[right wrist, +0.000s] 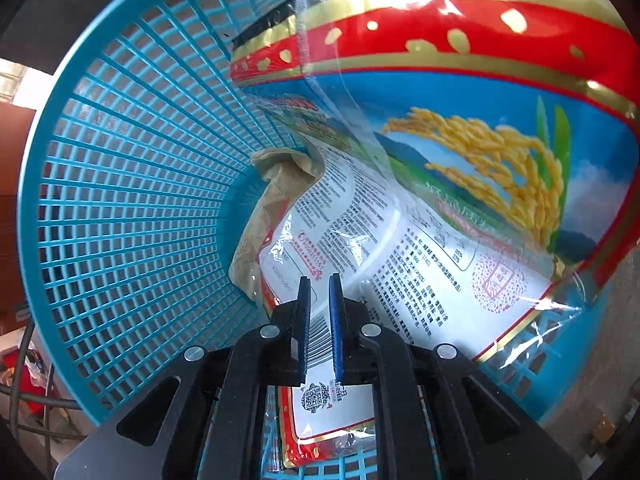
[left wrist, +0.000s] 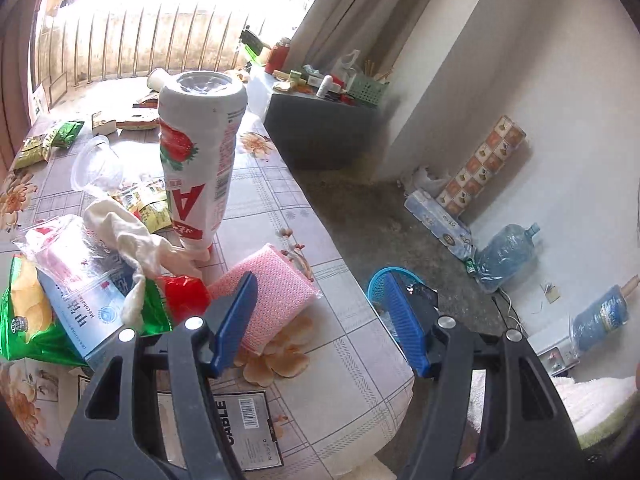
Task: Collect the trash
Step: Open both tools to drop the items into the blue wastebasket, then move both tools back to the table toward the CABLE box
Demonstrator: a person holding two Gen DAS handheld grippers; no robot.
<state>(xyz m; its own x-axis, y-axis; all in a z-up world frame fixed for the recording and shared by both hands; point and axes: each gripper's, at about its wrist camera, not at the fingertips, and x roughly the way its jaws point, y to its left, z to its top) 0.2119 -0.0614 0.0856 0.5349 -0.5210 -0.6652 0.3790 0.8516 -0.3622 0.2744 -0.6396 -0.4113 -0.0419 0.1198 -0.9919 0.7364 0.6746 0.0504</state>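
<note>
My right gripper (right wrist: 320, 300) pinches one rice bag (right wrist: 460, 184) inside the blue basket (right wrist: 120, 184); only this view shows that. My left gripper (left wrist: 320, 316) hangs released, empty, over one pink sponge (left wrist: 272, 296), with one strawberry bottle (left wrist: 200, 152) beyond the sponge.

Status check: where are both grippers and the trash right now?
Right gripper inside blue basket, jaws nearly shut over rice bag; grip unclear. Left gripper open, empty, above table edge. Yogurt bottle, wrappers uncollected. Nothing blocking.

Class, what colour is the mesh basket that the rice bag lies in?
Light blue basket, holding the rice bag; it shows best in the right wrist view.
</note>
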